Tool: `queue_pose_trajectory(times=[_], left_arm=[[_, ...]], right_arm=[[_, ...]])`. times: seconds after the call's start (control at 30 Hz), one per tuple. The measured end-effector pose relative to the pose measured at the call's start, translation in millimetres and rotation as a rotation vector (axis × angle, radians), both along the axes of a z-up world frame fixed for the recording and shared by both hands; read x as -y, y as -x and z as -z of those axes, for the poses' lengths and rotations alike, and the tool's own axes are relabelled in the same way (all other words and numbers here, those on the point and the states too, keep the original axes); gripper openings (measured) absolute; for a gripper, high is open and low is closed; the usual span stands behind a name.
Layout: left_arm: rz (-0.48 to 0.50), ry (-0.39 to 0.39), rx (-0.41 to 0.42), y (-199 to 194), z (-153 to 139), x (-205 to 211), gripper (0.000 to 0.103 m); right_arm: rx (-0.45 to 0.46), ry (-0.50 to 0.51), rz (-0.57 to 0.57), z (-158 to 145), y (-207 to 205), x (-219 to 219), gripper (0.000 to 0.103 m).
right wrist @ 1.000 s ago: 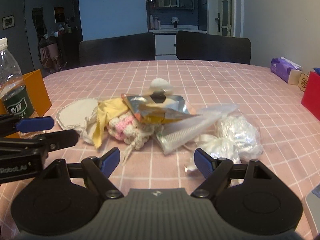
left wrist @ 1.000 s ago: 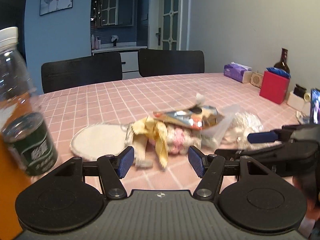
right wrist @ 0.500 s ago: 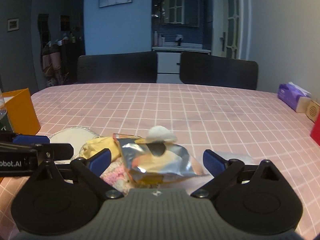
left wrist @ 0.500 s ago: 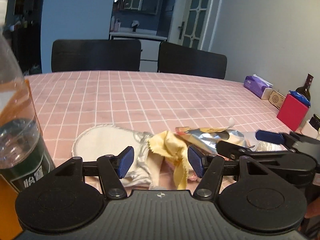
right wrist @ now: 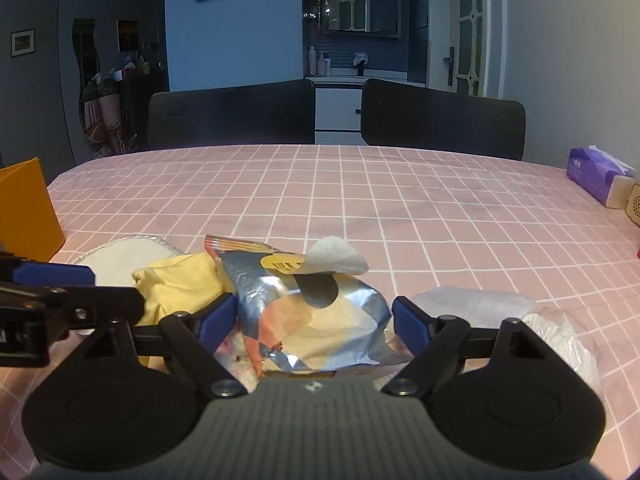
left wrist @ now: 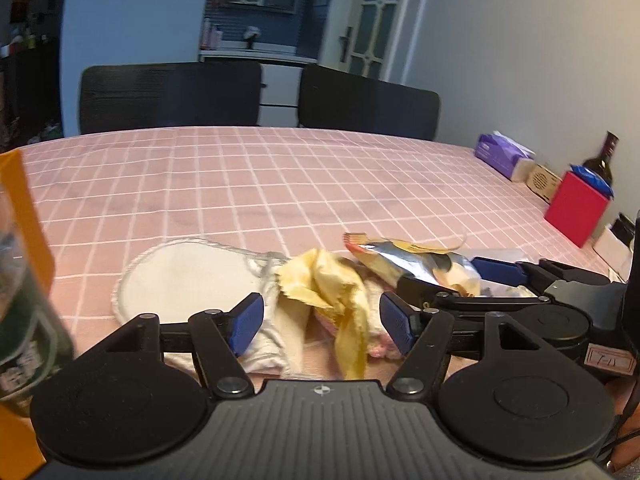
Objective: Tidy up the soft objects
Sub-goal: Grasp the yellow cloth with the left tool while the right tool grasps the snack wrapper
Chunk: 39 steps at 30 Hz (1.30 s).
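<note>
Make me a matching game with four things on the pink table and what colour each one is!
Things:
1. tissue pack
2. crumpled cloth
3. snack bag
4. box by the wine bottle

Colours:
A. red
B. shiny silver with orange and yellow patches
C. purple
D. pale yellow

Pairs: 1-C, 2-D, 3-B, 4-A
</note>
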State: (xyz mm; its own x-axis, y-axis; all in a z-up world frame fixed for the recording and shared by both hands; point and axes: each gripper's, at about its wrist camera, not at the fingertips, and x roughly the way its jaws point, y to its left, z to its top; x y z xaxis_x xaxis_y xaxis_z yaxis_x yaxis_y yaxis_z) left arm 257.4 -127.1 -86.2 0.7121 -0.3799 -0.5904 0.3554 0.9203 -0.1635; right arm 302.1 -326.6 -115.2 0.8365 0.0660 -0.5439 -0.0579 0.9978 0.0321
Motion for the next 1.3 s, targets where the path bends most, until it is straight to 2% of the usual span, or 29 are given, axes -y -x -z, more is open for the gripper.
queue_pose_trajectory(times=[0.1, 0.3, 0.37, 0.43, 0.47, 0.53, 0.67, 0.9, 1.07, 1.3], left_arm=[[0.035, 0.006, -0.003, -3, 4, 7, 0.078], [0.041, 0.026, -0.042, -18, 15, 16, 0.067], [0.037, 0.041, -0.061, -22, 20, 16, 0.057], [0.037, 0.071, -0.067, -25, 23, 15, 0.035], [0.032, 0.079, -0.066, -25, 24, 14, 0.031], [0.018, 0.069, -0.066, -26, 25, 16, 0.007], [-0.001, 0.058, -0.032, -21, 19, 18, 0.004], [-0.015, 0.069, 0.063, 2, -8, 11, 0.004], [-0.017, 0.091, 0.075, 20, -19, 4, 0.004], [-0.03, 0.098, 0.055, 53, -19, -8, 0.004]], right_arm=[[-0.002, -0.028, 0.001, 4, 5, 4, 0.074], [-0.014, -0.115, 0.026, 10, 9, 18, 0.07], [-0.013, -0.116, 0.031, 12, 10, 19, 0.07], [-0.011, -0.107, 0.031, 11, 10, 17, 0.07], [-0.008, -0.098, 0.032, 11, 11, 15, 0.07], [0.0, -0.076, 0.03, 9, 12, 11, 0.069], [0.028, -0.032, 0.046, 2, 19, 6, 0.063], [0.063, -0.066, 0.043, -11, 37, 6, 0.054], [0.081, -0.07, 0.007, -22, 59, -1, 0.054], [0.084, -0.086, -0.03, -33, 98, -8, 0.054]])
